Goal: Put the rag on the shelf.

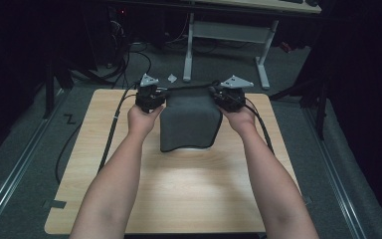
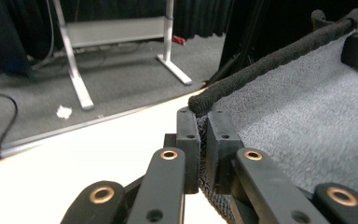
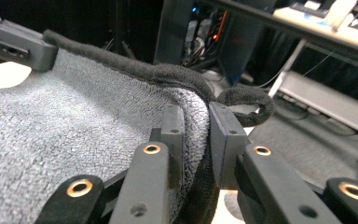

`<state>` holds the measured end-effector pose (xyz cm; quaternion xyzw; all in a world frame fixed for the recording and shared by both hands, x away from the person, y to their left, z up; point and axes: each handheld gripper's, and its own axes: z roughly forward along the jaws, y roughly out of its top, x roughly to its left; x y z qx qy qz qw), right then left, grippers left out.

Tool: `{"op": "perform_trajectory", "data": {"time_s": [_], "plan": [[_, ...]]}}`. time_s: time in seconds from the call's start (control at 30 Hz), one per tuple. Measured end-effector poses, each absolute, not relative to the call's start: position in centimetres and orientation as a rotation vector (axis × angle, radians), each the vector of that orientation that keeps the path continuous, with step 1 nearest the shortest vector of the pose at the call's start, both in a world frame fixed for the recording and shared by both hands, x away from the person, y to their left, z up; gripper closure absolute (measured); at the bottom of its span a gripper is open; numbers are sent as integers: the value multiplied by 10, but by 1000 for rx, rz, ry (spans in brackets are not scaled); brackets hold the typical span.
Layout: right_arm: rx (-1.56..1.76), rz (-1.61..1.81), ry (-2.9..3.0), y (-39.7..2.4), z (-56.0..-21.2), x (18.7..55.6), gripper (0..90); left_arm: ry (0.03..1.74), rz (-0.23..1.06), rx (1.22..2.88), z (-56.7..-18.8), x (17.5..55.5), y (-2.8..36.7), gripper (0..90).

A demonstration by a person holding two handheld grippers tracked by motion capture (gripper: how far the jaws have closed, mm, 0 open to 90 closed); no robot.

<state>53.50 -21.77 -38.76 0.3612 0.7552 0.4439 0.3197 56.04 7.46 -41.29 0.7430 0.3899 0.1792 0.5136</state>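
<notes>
Grey terry towel [image 1: 190, 122] hangs at the bench's [image 1: 179, 194] twelve o'clock edge, each far corner clenched by left tongs [image 1: 151, 97] and right tongs [image 1: 225, 98]. Thin bites on the hem could slip, dropping one corner.

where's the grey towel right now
In the high view the grey towel hangs over the far middle of the wooden table, its top corners pinched by the left gripper and right gripper.
</notes>
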Motion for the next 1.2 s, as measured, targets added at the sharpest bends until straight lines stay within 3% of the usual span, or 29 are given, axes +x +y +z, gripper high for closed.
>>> {"op": "perform_trajectory", "data": {"time_s": [0.47, 0.9, 1.2], "plan": [[1086, 1217, 2039, -226, -423, 535, 773, 979, 352, 1832, -436, 555, 74, 854], [1185, 1290, 2047, -229, -435, 534, 734, 986, 283, 1849, -455, 545, 80, 831], [1288, 1291, 2022, -237, -441, 537, 580, 1010, 283, 1858, -463, 541, 82, 764]]}}
